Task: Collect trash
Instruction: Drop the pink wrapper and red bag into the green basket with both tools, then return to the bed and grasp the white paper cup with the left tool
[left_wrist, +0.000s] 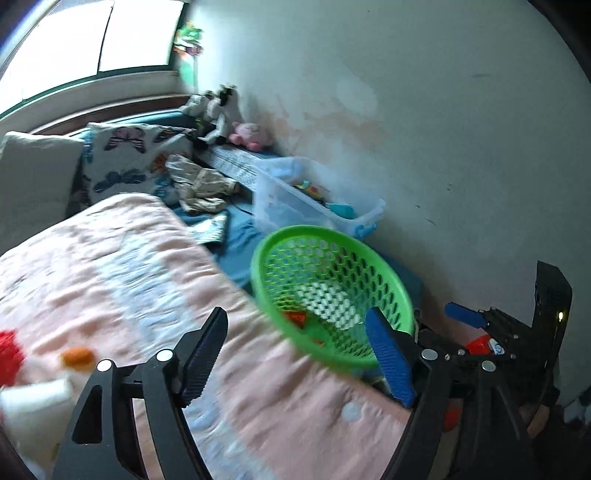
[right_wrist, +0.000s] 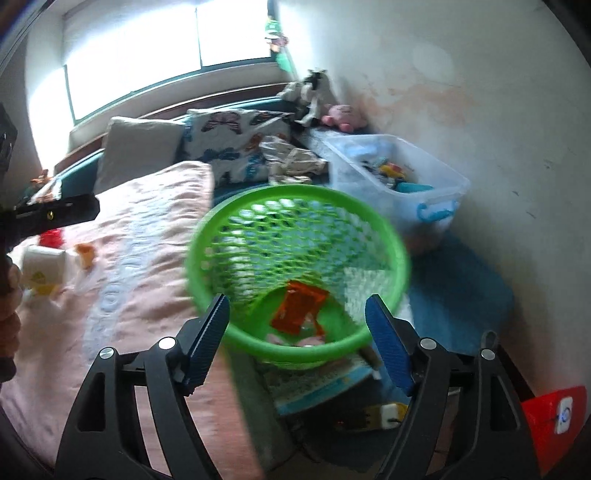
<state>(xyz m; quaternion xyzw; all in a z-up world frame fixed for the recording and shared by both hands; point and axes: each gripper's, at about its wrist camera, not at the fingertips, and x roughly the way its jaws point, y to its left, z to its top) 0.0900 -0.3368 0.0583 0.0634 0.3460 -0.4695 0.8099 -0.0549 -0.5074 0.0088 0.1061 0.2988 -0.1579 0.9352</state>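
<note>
Both tools stand released here, jaws wide and nothing between the pads: the left hand-held gripper (left_wrist: 299, 354) hangs over the pink blanket (left_wrist: 129, 280) on the bed, and the right hand-held gripper (right_wrist: 297, 341) frames the near rim of the green basket (right_wrist: 207, 236) without touching it, as far as the blur lets me judge. The basket sits tilted at the blanket's edge, mouth toward us, and it already has an orange wrapper (right_wrist: 299, 308) lying in its bottom along with something pale I can't make out. More rubbish waits out on the blanket: a white carton (right_wrist: 42, 267), a small orange scrap (right_wrist: 85, 254) and a red piece (right_wrist: 51, 236) beyond it, all well apart from the basket and off to the left. In the left wrist view those same bits sit low at the left edge, outside the jaws, with the carton (left_wrist: 33, 402) nearest. So the next pick looks like the left hand's job: swing the open jaws left, come down square over one piece, straddle it fully, then close firmly, since thin wrappers slip and a carton can squash. The basket looks light and tippy, so I'd keep the right tool near that rim to steady it for the drop.
</note>
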